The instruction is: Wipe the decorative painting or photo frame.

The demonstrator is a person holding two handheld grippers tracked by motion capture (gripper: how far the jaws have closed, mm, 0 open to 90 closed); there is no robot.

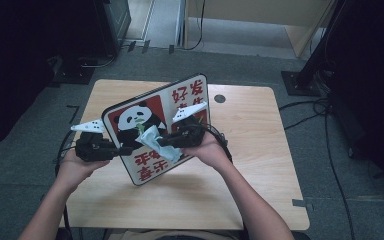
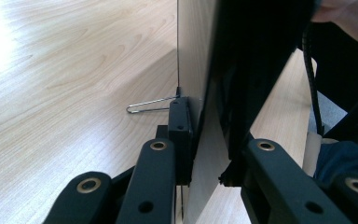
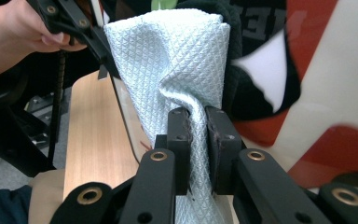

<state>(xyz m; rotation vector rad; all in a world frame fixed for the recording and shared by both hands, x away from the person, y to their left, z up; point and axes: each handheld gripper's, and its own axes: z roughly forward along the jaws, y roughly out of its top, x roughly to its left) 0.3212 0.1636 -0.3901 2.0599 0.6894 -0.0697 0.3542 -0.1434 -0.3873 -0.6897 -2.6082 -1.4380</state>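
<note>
A framed picture board [image 1: 186,94] with a panda and red characters stands tilted on the wooden table [image 1: 250,165]. My left gripper [image 1: 122,149] is shut on the board's left edge and holds it up. In the left gripper view the jaws [image 2: 205,154] clamp the thin board [image 2: 196,56] edge-on. My right gripper [image 1: 162,141] is shut on a pale blue textured cloth [image 1: 151,137], which lies against the panda's face. In the right gripper view the cloth [image 3: 172,60] bunches between the pinched jaws [image 3: 198,144], with the board [image 3: 335,93] behind it.
A thin wire loop [image 2: 149,106] juts from the back of the board near the tabletop. A round cable hole [image 1: 219,98] sits at the table's far right. Cables [image 1: 325,120] run over the grey floor to the right. The left gripper [image 3: 74,23] and its hand appear at the top left.
</note>
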